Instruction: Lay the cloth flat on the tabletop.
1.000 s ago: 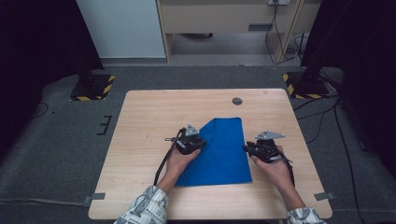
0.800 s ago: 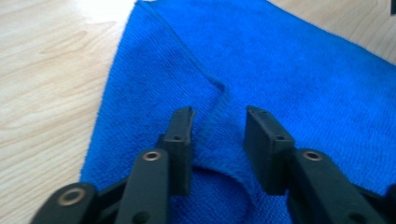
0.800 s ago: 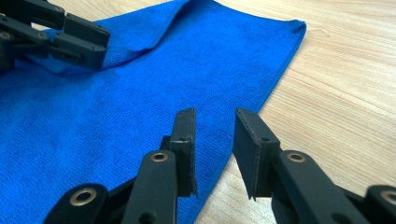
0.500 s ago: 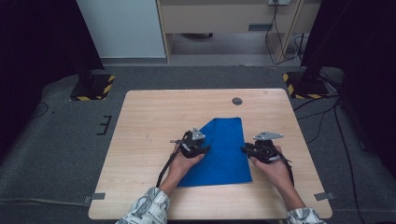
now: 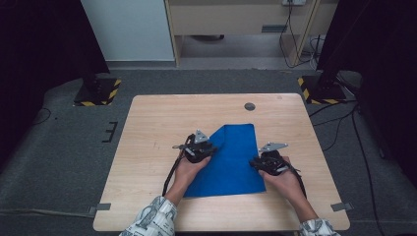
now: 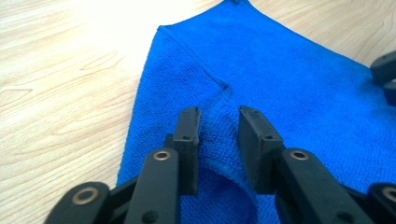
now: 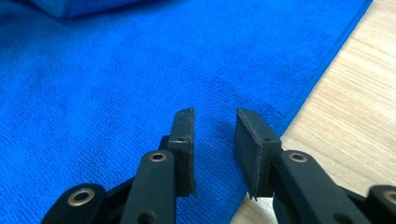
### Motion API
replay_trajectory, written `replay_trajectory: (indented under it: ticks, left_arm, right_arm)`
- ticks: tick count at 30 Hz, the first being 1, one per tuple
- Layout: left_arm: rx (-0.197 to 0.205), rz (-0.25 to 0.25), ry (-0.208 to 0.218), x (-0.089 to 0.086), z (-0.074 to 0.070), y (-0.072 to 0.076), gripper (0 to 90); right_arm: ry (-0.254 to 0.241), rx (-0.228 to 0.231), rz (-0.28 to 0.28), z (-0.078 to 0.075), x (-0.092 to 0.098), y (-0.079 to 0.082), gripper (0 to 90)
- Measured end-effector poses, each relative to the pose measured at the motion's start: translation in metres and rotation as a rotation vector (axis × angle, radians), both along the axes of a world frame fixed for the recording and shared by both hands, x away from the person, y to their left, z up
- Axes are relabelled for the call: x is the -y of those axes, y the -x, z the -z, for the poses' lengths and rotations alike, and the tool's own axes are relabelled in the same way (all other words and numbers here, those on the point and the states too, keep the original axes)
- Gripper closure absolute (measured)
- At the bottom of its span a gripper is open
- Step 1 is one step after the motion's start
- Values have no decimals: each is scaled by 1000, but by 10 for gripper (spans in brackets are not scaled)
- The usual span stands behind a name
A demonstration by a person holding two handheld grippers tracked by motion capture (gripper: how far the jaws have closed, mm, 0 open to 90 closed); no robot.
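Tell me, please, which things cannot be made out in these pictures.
- Left gripper view: whether its jaws pinch the raised fold of the blue cloth or stand loosely around it.
- High view: both grippers' jaws, too small and dark; the right gripper included.
- High view: the small dark disc on the table, too small to identify.

**Hidden and cut off**

In the high view, the left gripper (image 5: 199,147) and its hand cover part of the blue cloth (image 5: 231,162)'s left side, and the right gripper (image 5: 268,161) overlaps its right edge. In both gripper views, the picture edges cut off the cloth. The small dark disc (image 5: 250,106) on the table (image 5: 147,128) is too small to identify.
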State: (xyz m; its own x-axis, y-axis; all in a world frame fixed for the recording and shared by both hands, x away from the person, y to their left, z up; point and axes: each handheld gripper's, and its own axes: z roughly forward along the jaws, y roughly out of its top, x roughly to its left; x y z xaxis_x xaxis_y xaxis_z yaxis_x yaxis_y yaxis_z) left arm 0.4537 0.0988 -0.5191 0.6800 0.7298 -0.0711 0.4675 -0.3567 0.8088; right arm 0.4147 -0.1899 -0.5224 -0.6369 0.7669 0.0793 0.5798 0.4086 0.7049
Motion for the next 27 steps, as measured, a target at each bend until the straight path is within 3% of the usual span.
replay_trajectory:
  ticks: [6, 12, 16, 23, 27]
  left_arm:
    - [2, 17, 32, 0, -5, 1, 689]
    - [33, 28, 66, 1, -12, 3, 641]
    - [32, 28, 47, 2, -10, 2, 552]
    - [-15, -20, -1, -3, 2, -5, 576]
    - [-40, -28, -8, -4, 10, -7, 569]
  right_arm:
    - [13, -9, -6, 3, -2, 0, 675]
    - [13, -12, -7, 3, -2, 0, 671]
    - [12, -13, -7, 3, -2, 0, 668]
    - [16, -13, -11, 3, -2, 0, 666]
    - [19, -11, -12, 3, -2, 0, 665]
